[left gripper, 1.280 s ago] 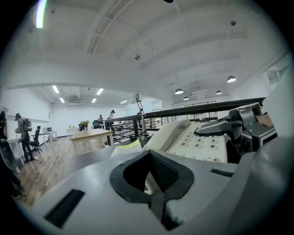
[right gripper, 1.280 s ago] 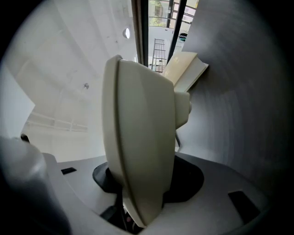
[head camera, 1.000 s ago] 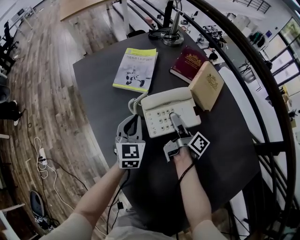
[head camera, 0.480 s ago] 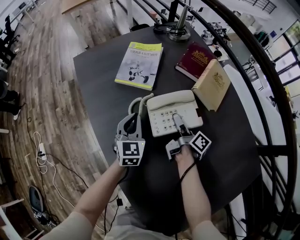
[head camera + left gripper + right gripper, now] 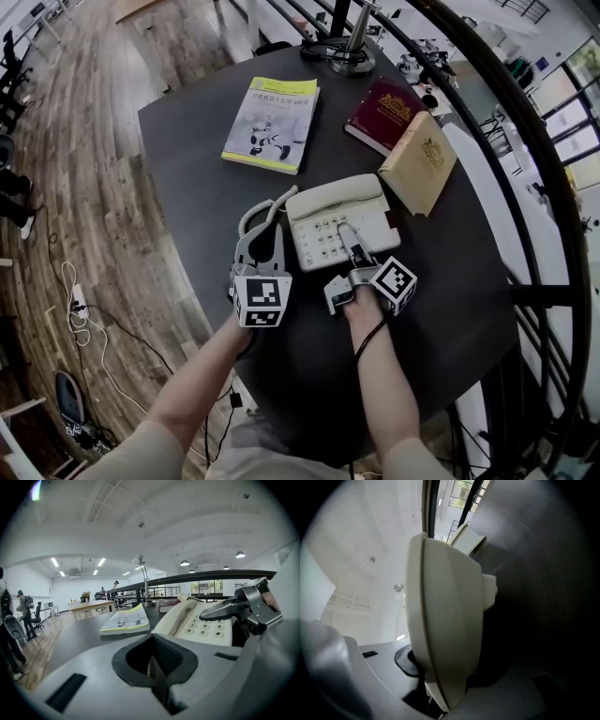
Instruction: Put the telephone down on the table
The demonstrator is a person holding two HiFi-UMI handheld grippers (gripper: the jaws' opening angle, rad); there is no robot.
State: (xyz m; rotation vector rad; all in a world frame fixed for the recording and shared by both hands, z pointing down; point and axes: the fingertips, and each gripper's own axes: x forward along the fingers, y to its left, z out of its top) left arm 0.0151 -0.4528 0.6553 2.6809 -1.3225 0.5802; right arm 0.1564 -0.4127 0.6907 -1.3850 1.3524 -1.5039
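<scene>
Telephone | set-down on table seemingly finishing | right gripper clamping its 6 o'clock edge | left gripper closed, empty, 8 o'clock | next: release

Cream plastic push-button telephone. Charcoal round matte tabletop. Thin paperback booklet: yellow edges, white cover, grey drawing. Maroon hardback book, gold emblem. Tan tilted book, gold emblem. Left hand-held gripper, right hand-held gripper: grey, marker cubes black-and-white squares.
</scene>
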